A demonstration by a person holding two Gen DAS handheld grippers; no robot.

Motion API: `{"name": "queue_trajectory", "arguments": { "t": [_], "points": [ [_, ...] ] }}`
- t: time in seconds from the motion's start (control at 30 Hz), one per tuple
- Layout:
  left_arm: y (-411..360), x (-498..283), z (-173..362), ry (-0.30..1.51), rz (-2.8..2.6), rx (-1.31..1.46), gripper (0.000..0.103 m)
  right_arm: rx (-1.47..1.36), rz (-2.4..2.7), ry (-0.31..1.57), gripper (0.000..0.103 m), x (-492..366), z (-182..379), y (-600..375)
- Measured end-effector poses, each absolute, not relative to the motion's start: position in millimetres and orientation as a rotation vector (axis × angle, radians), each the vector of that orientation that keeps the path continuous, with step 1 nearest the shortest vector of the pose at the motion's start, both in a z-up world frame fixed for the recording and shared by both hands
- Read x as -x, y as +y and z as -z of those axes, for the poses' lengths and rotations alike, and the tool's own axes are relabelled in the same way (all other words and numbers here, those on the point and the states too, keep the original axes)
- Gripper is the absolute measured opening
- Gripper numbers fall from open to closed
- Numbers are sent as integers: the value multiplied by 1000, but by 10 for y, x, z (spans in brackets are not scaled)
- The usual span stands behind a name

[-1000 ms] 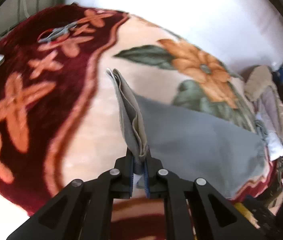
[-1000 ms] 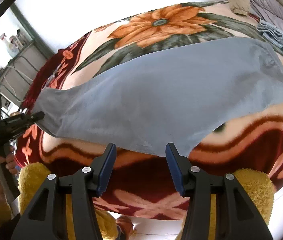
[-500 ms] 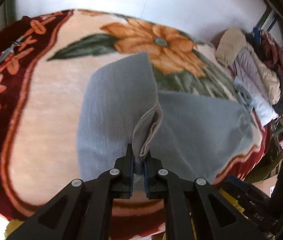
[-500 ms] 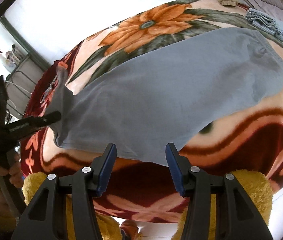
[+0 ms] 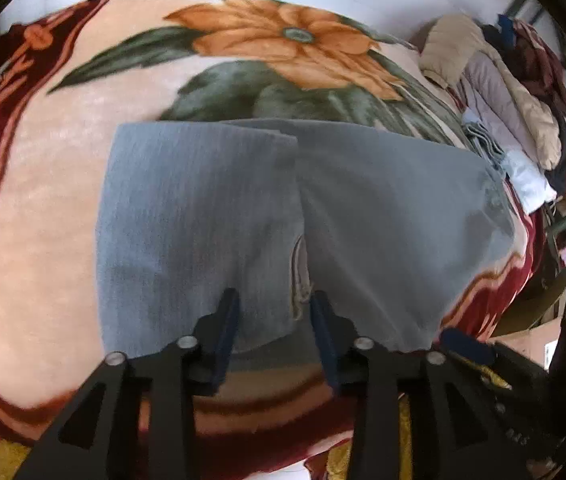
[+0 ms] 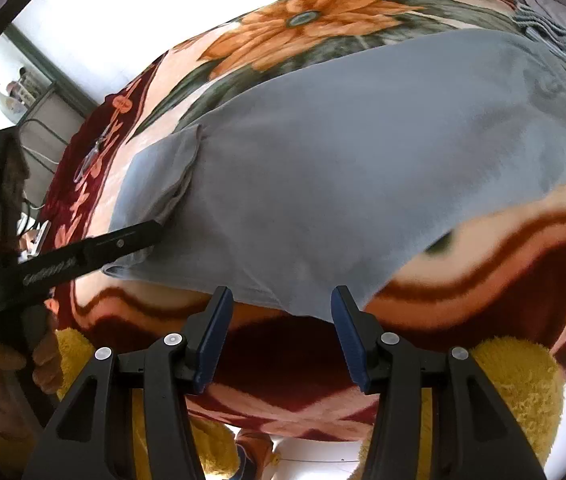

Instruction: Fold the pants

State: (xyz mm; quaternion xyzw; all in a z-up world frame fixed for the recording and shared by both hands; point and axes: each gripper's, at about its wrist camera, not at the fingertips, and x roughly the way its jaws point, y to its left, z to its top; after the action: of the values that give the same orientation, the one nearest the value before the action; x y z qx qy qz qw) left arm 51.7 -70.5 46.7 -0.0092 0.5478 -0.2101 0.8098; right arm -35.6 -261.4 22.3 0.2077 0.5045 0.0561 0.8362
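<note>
Jaws of the left gripper (image 5: 275,312) are opening over the folded hem of the pants (image 5: 383,220); right gripper (image 6: 279,320) is hovering half-open, empty, nearer the waist.

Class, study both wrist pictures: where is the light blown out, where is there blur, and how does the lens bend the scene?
Left wrist view: the blanket bulges like a dome, edges smeared; the pants look slightly soft. Right wrist view: the wall at the top is washed out white, the pants curve with the lens, and the right gripper stays sharp.
</note>
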Motion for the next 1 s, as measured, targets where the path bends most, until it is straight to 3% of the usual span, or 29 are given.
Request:
{"name": "queue_trajectory", "arguments": {
  "t": [0.13, 0.37, 1.0],
  "points": [
    [-662, -376, -576, 1088, 401, -41, 60, -414, -136, 1076, 52, 258, -239, -2510],
    [-412, -293, -563, 1045, 295, -112, 61, -412, -195, 1094, 52, 36, -260, -2276],
    [108, -415, -284, 1115, 249, 116, 67, -442, -277, 1172, 52, -582, -156, -1752]
  ]
}}
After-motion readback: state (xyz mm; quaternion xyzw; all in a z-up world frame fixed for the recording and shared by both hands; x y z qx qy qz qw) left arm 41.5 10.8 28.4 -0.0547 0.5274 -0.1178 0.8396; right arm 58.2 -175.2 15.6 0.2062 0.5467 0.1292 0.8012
